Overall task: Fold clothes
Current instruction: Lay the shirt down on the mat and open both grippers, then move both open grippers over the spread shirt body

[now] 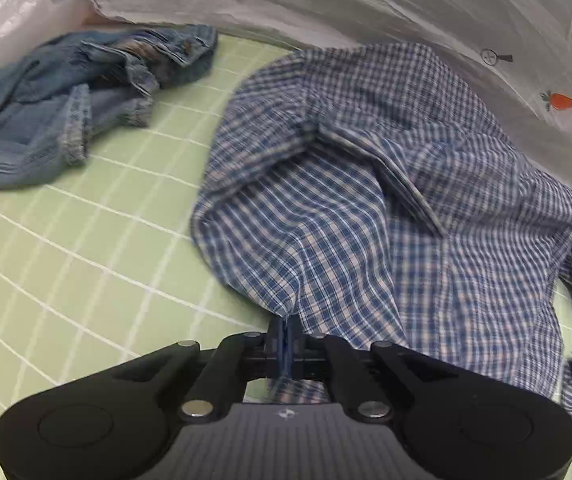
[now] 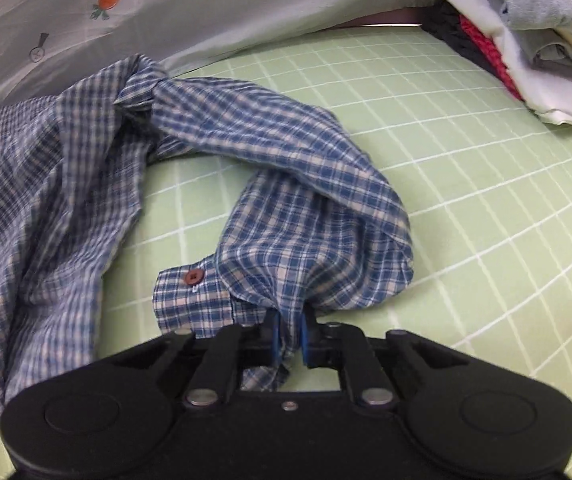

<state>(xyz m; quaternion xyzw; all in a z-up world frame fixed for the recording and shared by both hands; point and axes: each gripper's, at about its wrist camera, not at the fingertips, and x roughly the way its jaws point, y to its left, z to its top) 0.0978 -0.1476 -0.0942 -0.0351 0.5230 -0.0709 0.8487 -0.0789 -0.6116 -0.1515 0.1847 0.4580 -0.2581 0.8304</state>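
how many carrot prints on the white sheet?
1: on the white sheet behind the plaid shirt, carrot at right in the left view, upper left in the right view. Folds may hide more.

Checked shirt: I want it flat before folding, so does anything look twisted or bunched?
Yes. The checked shirt lies crumpled on the green mat; one sleeve curls round, its buttoned cuff turned up. Both the left gripper and right gripper pinch bunched fabric.
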